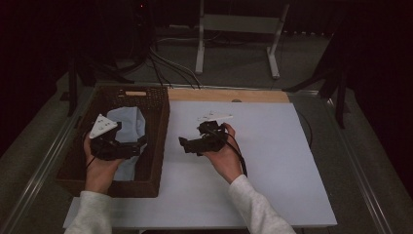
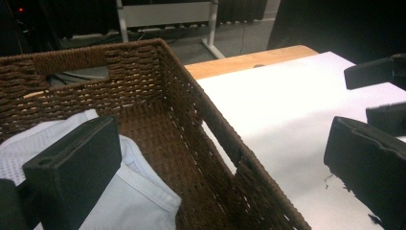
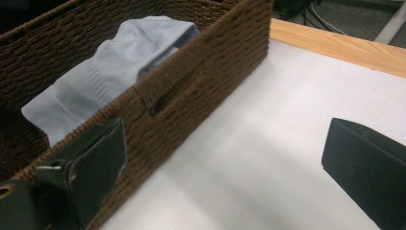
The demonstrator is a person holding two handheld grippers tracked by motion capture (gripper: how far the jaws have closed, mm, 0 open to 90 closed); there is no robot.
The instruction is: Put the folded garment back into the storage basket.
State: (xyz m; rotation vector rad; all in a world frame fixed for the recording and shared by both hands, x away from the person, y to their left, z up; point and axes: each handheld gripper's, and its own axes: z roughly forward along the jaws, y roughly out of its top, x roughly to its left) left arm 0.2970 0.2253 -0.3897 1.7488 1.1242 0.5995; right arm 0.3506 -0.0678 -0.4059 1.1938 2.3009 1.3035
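Left gripper (image 1: 127, 147) hangs wide and empty over the pale blue garment (image 2: 129, 196) beneath it inside the wicker basket (image 1: 160, 127), so you look done or not started, right gripper (image 1: 191, 144) also wide beside it.

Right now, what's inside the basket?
A light blue cloth lies in the basket, with the open left gripper over it. Whatever is under the cloth is hidden.

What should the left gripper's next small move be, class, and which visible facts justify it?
Probably lower the left gripper onto the light blue cloth and close. Its jaws stand open above the cloth, which lies loose inside the wicker basket, while the right gripper hangs open over the white table.
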